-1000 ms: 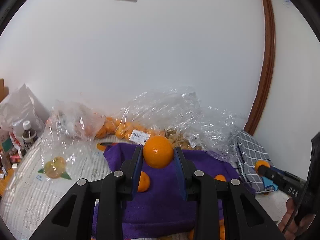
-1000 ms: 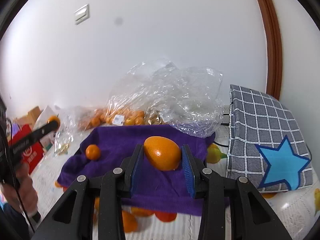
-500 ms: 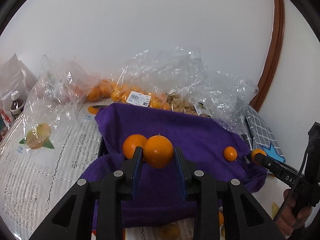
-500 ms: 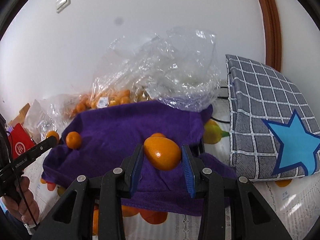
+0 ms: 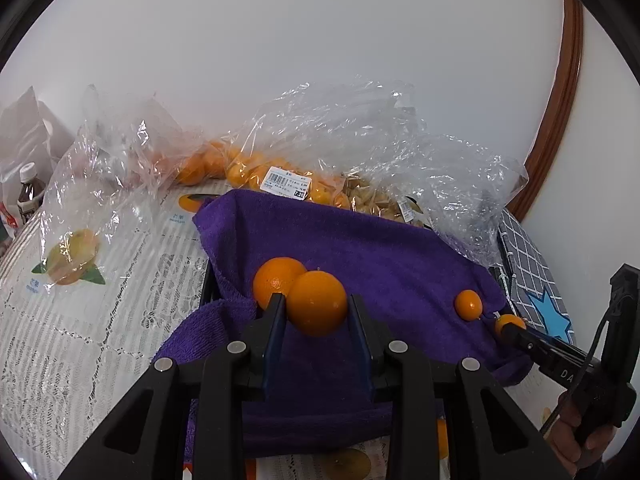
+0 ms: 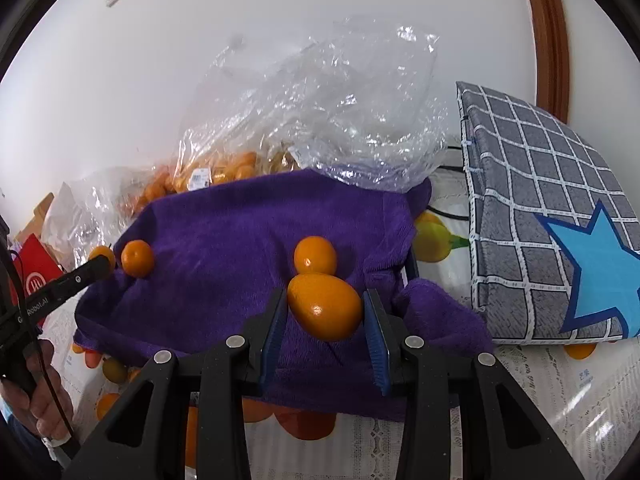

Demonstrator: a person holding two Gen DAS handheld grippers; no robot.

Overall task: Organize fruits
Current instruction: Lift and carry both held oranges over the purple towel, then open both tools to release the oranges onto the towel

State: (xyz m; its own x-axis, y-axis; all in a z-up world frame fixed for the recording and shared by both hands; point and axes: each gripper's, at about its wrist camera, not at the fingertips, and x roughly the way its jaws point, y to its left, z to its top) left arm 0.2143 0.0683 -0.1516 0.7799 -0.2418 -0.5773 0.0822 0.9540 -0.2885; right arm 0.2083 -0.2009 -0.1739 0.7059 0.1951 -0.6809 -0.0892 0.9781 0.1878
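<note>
Purple towel [image 5: 384, 252] below, each gripper (left [image 5: 316, 312], right [image 6: 325, 307]) clamped around one glossy orange [image 5: 317, 303].

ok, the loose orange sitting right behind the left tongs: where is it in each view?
Left wrist: the loose orange is mid-frame on the purple towel, just past the left tongs, towards the left.
Right wrist: the loose orange is at far left on the towel's edge, beside the tip of the left tongs.
Shared landmark: the grey checked cushion with a blue star.
</note>
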